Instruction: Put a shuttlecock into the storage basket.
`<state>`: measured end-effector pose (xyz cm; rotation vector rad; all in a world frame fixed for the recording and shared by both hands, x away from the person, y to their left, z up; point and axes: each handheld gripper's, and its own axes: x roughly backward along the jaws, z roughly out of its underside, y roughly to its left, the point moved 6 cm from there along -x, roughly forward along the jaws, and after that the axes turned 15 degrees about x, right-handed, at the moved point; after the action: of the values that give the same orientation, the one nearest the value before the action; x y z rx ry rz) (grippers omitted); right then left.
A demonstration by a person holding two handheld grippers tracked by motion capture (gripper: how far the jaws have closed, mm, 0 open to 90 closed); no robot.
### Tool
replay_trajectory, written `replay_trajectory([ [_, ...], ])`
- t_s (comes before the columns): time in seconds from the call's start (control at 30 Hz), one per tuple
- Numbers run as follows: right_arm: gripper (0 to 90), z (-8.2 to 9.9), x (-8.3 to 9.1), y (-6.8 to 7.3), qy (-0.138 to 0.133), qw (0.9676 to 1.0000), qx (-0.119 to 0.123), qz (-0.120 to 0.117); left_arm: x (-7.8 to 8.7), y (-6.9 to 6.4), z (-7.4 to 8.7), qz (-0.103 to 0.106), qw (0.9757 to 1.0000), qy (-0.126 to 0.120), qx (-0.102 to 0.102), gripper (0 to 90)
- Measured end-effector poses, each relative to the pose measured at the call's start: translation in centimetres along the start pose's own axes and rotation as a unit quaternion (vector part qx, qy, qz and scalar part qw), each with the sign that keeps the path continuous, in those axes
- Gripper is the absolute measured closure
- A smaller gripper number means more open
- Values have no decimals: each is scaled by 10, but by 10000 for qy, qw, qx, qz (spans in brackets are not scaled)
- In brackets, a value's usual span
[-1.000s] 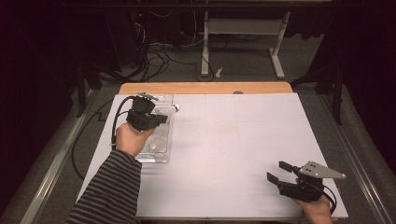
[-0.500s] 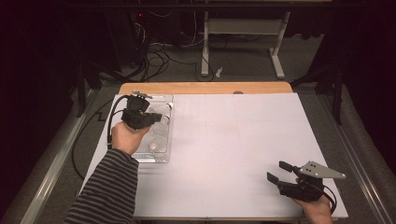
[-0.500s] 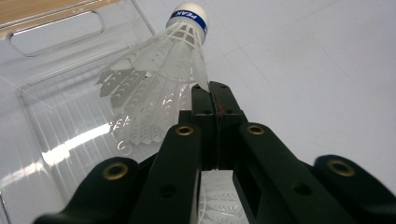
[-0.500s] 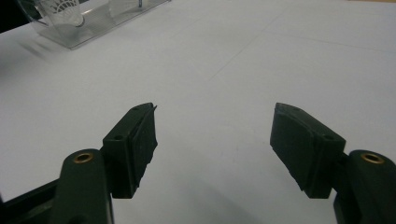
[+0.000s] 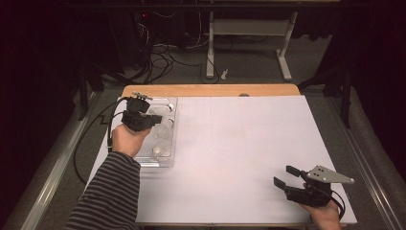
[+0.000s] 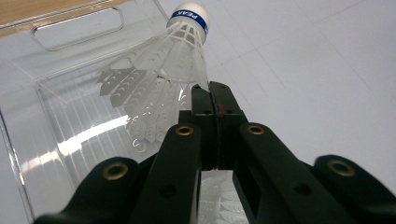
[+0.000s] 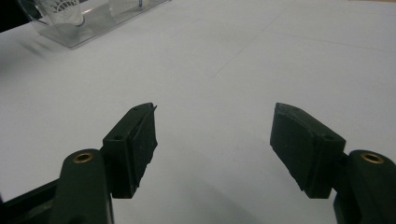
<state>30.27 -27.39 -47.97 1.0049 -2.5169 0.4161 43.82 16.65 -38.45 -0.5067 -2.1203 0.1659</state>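
Observation:
My left gripper (image 5: 158,118) hangs over the far end of a clear plastic tray (image 5: 171,101) at the table's left. Its jaws are shut on the skirt edge of a white shuttlecock (image 6: 175,56), whose cork with a blue band points away from the left gripper (image 6: 215,88). More shuttlecocks (image 5: 158,151) lie in the tray. Near the front right corner of the white table (image 5: 239,143), my right gripper (image 5: 286,175) rests low and open. Nothing is between the jaws of the right gripper (image 7: 215,121).
The tray's handle slot (image 6: 77,28) lies at its far end, close to the wooden table edge (image 5: 210,90). The tray's near corner (image 7: 70,28) is far ahead of the right gripper. Cables and a stand's legs (image 5: 249,48) are on the floor beyond the table.
My left gripper has shifted a little to the left over the tray, still holding the shuttlecock. The right gripper has stayed where it was.

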Motion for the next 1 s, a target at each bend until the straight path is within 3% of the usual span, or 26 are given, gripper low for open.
replay_trajectory([
  [1.0, 318, 0, 0, 0, 11, 10000, -19, -13, -14, 28, -12, -305, 9984, -41, 483, 899],
])
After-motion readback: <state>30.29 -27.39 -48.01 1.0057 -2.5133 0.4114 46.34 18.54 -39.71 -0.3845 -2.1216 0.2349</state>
